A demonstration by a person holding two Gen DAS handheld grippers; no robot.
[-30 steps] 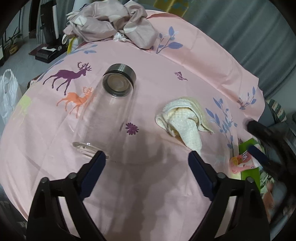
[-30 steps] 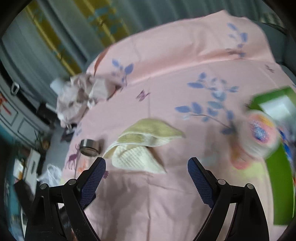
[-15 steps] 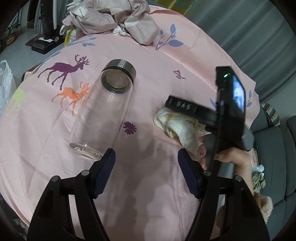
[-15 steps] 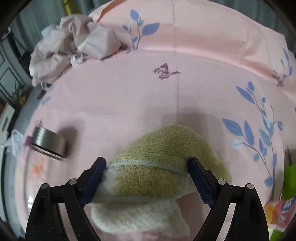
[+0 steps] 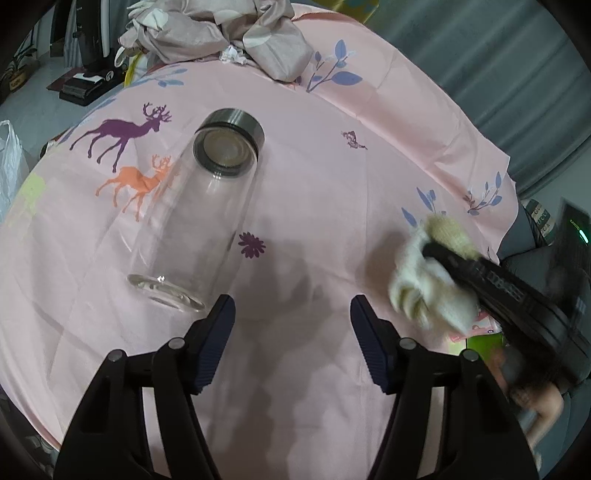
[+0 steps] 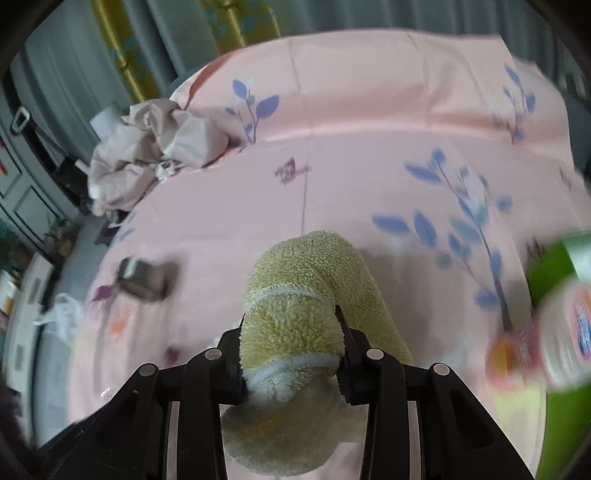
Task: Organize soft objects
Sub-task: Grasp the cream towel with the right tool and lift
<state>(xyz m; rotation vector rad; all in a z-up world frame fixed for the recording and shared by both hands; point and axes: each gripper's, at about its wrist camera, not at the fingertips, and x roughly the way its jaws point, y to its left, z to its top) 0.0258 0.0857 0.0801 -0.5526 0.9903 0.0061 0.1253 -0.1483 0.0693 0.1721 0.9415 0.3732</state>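
A yellow fluffy towel [image 6: 295, 317] is bunched between the pads of my right gripper [image 6: 291, 350], whose jaws are closing and pressing on it; part of it hangs below the fingers. The left wrist view shows the same towel [image 5: 424, 280] at the right, lifted over the pink cloth with the right gripper's black body [image 5: 509, 295] across it. My left gripper [image 5: 291, 332] hovers over the pink tablecloth [image 5: 332, 184], jaws closing, with nothing between them. A crumpled mauve cloth [image 5: 221, 33] lies at the table's far edge.
A clear glass bottle [image 5: 199, 221] with a metal cap lies on its side just left of my left gripper. A green box [image 6: 554, 266] and a blurred colourful round pack [image 6: 565, 332] sit at the right. Grey curtains hang behind the table.
My right gripper came down around the towel, closed on it and carried it to the right. The left gripper's jaws narrowed; that hand stayed put.
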